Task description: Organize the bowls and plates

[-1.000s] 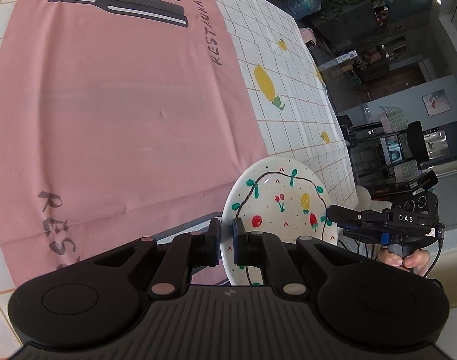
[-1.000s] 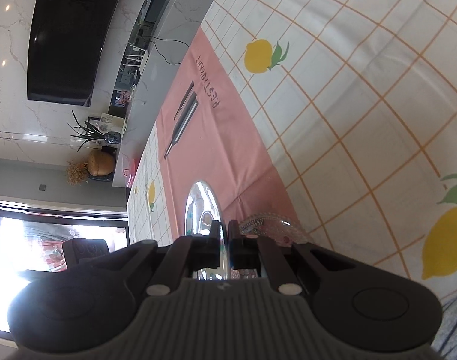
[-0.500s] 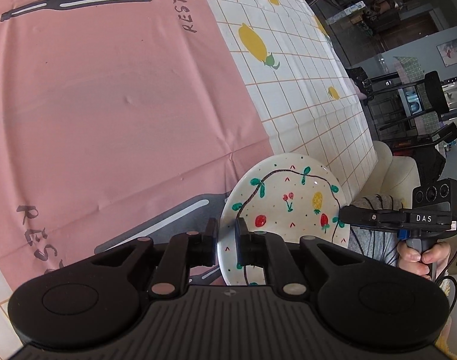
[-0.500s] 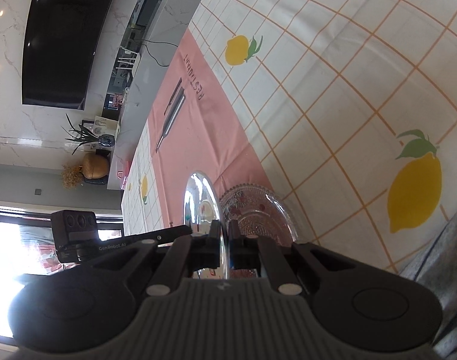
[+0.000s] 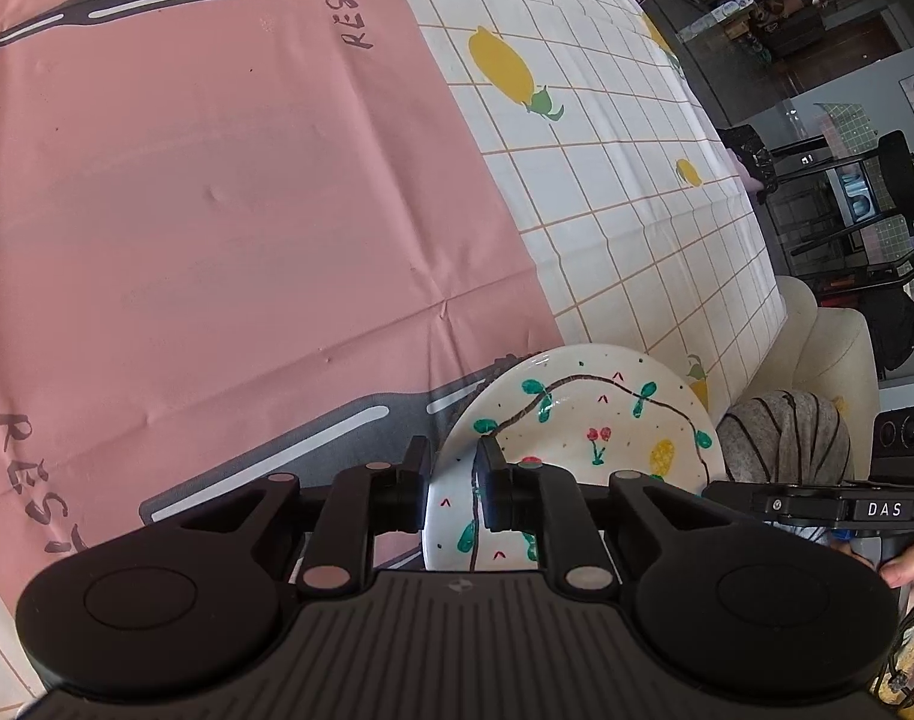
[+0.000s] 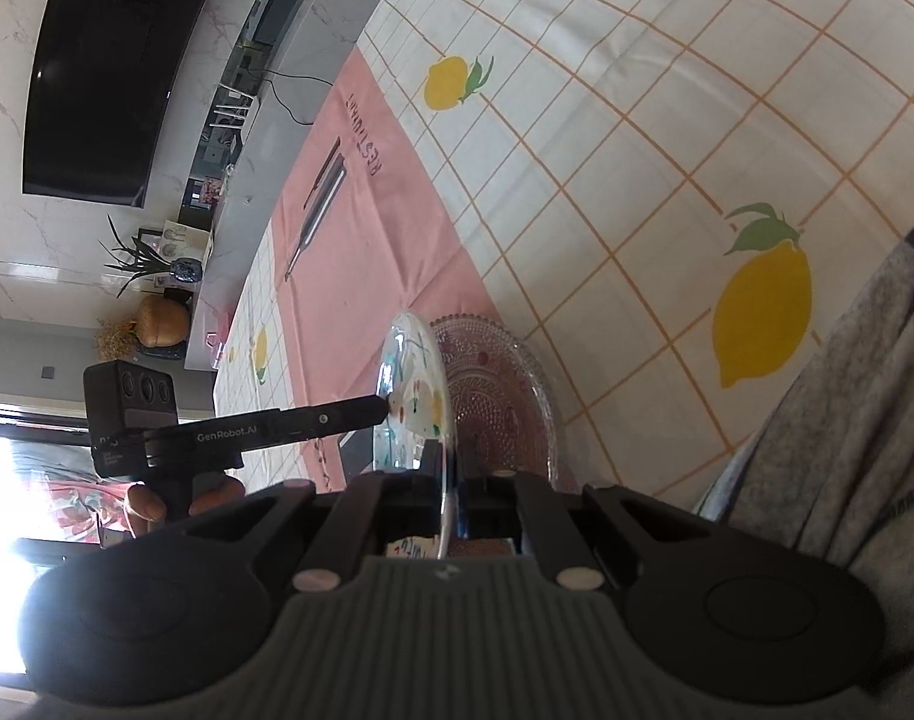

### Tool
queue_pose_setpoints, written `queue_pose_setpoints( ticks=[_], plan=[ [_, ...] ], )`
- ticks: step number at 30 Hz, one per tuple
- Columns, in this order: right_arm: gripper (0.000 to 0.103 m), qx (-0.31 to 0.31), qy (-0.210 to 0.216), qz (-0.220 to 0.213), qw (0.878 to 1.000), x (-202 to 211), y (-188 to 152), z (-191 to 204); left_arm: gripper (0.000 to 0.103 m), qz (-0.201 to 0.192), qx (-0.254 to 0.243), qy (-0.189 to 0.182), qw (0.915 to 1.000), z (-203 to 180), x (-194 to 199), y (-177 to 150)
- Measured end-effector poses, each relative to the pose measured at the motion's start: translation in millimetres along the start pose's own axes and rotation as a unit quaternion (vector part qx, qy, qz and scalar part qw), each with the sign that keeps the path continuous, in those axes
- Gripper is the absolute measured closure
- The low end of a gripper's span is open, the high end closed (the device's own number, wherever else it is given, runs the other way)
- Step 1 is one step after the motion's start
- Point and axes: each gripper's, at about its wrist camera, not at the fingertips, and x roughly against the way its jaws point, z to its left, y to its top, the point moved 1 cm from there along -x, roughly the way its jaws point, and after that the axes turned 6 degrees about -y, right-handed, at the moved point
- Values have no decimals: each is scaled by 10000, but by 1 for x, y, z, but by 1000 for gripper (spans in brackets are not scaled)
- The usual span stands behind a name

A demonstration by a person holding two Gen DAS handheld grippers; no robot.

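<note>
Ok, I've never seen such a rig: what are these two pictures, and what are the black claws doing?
No robot here: a person carries a two-finger claw in each hand, each with a fisheye camera looking along its fingers. One picture looks out from the left claw, the other from the right claw. Both straddle the rim of a painted plate, tilted above a lemon-print tablecloth and its pink mat. The right claw is shut on it; the left claw's jaws are opening. A glass plate lies beside it.
</note>
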Motion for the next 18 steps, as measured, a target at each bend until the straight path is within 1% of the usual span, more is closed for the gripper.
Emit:
queue_pose_setpoints(
  ticks=[8, 11, 18],
  plan=[
    [101, 252, -527, -3, 9983, -5, -4, 5, 85, -114, -8, 143, 9998, -7, 0, -3],
    [101, 328, -683, -144, 9970, -4, -7, 7, 85, -200, 198, 97, 9996, -5, 0, -4],
    [99, 486, -1064, -338, 9926, -9, -10, 10, 85, -320, 115, 209, 9992, -10, 0, -8]
  ],
)
